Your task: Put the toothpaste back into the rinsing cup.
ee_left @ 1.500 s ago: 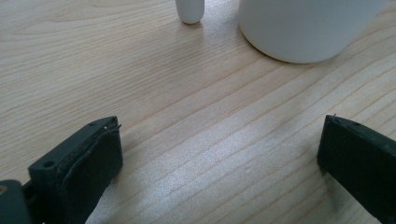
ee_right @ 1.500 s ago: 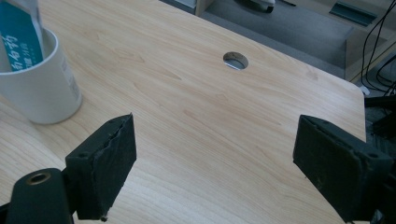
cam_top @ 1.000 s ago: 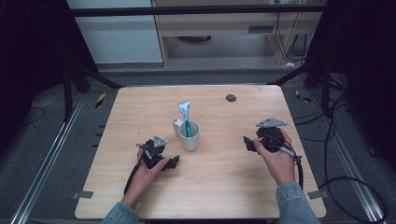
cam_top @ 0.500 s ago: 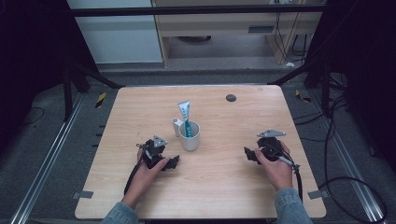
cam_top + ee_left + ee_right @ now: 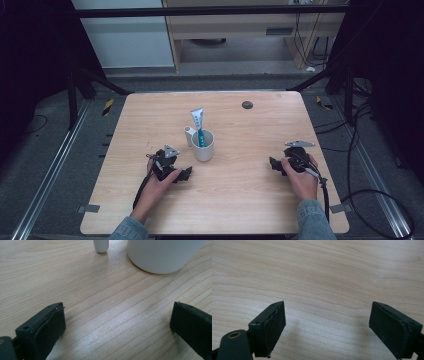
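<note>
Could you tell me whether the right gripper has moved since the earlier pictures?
Yes. The right gripper came toward the table's near edge, away from the dark disc, its fingers opening with nothing between them.

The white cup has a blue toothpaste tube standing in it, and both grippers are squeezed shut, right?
Not quite. The white cup does hold the toothpaste tube, but both grippers are open: the left gripper and the right gripper each show wide jaws with bare table between them in their own gripper views.

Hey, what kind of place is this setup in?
Probably a lab or recording rig: a bare wooden table on a black frame, loose cables on the floor, and a cup.
</note>
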{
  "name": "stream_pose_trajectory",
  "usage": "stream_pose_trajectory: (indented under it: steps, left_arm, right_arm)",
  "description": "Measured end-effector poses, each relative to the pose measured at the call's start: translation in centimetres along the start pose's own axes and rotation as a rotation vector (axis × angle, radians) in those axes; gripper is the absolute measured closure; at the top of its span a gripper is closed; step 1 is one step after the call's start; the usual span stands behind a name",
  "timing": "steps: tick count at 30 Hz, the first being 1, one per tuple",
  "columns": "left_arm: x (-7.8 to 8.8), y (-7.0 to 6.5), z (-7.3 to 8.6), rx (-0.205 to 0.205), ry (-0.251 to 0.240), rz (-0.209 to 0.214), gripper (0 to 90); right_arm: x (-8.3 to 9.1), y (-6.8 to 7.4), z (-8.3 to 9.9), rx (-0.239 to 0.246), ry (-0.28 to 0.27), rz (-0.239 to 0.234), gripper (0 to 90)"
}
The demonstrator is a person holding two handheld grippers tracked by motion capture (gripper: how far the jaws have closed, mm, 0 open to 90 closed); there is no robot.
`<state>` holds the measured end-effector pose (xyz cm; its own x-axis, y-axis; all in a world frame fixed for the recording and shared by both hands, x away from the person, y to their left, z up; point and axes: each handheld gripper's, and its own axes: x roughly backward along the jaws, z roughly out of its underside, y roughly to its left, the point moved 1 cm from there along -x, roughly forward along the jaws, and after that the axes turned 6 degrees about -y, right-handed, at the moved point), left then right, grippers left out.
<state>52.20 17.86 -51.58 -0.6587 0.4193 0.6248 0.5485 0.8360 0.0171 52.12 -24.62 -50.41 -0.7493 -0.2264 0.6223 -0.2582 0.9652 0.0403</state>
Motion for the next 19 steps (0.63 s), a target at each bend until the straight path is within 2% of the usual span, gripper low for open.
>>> stream_pose_trajectory:
  steps: [4, 7, 8, 12, 19]
  left_arm:
    - [0.0, 0.0, 0.0, 0.000, 0.000, 0.000, 0.0]
    - [0.0, 0.0, 0.0, 0.000, 0.000, 0.000, 0.0]
    - [0.0, 0.0, 0.0, 0.000, 0.000, 0.000, 0.0]
    - [0.0, -0.1, 0.0, -0.001, -0.001, -0.001, 0.0]
    - [-0.1, -0.2, 0.0, 0.001, -0.004, 0.002, 0.0]
  right_arm:
    - [-0.7, 0.0, 0.6, -0.009, -0.006, 0.015, 12.2]
    - [-0.9, -0.1, 0.8, 0.000, -0.030, 0.031, 11.6]
    - [-1.0, -0.1, 0.8, 0.018, -0.033, 0.048, 9.3]
    - [-1.1, -0.4, 0.9, 0.002, -0.031, 0.055, 5.3]
    - [-1.3, 0.1, 0.8, -0.041, -0.030, 0.121, 3.3]
